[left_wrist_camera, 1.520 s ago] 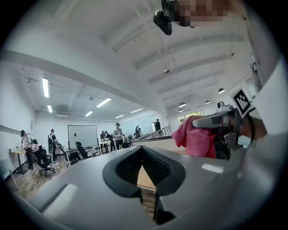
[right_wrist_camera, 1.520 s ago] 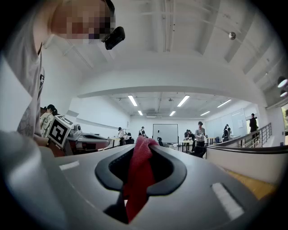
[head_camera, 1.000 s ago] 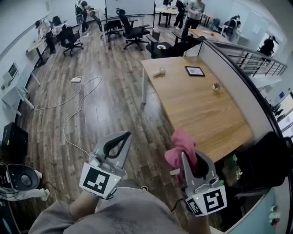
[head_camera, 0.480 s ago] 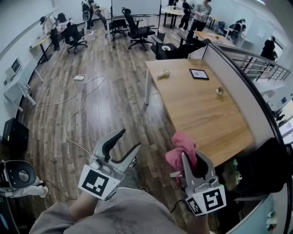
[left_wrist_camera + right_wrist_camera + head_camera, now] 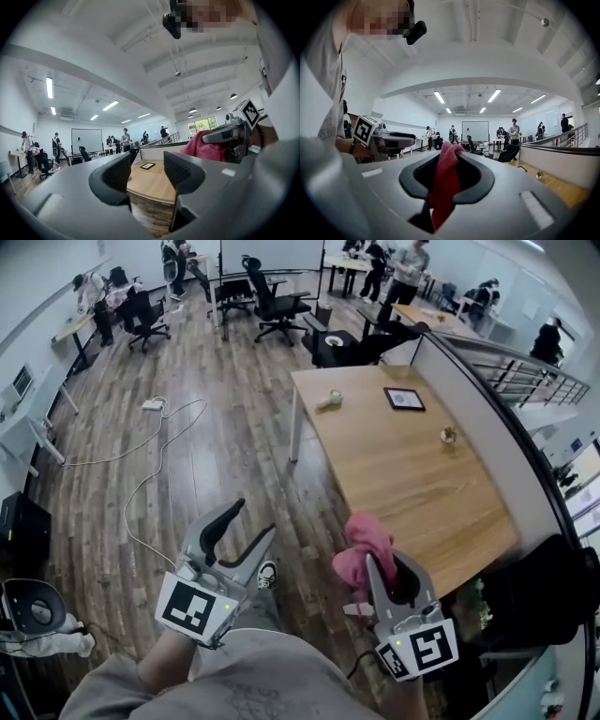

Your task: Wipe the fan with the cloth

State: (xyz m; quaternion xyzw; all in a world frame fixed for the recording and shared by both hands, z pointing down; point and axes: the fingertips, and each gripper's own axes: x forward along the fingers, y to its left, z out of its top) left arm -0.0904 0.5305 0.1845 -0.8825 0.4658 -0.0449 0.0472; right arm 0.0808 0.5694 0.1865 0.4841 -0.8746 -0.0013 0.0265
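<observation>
Head view first: the right gripper [image 5: 386,563] is clamped on the pink cloth [image 5: 364,542], most of which bunches loose above the jaws. The left gripper [image 5: 253,519] stands spread with nothing in it, its jaws having just been opening. Both are held out level over the wooden floor [image 5: 216,437], beside the table [image 5: 412,474]. A round, dark-faced appliance at the lower left edge, by my reading the fan [image 5: 33,613], sits on the floor well apart from both grippers, so no wiping has begun. A white cable [image 5: 155,470] snakes across the boards ahead. Left gripper view: the two ribbed pads are apart and only the distant table shows through the gap, with the cloth and the other gripper off to the right. Right gripper view: the jaws are pressed together on a narrow fold of cloth that hangs down between them. The likeliest trouble comes from that thin pinch: dragged across a grille, the cloth could snag and pull free, or the loose bunch could flop over and hide the contact. The fan may also be light, so wiping it without the empty gripper steadying it might shove or tip it. The cable could catch a foot on the way over.
</observation>
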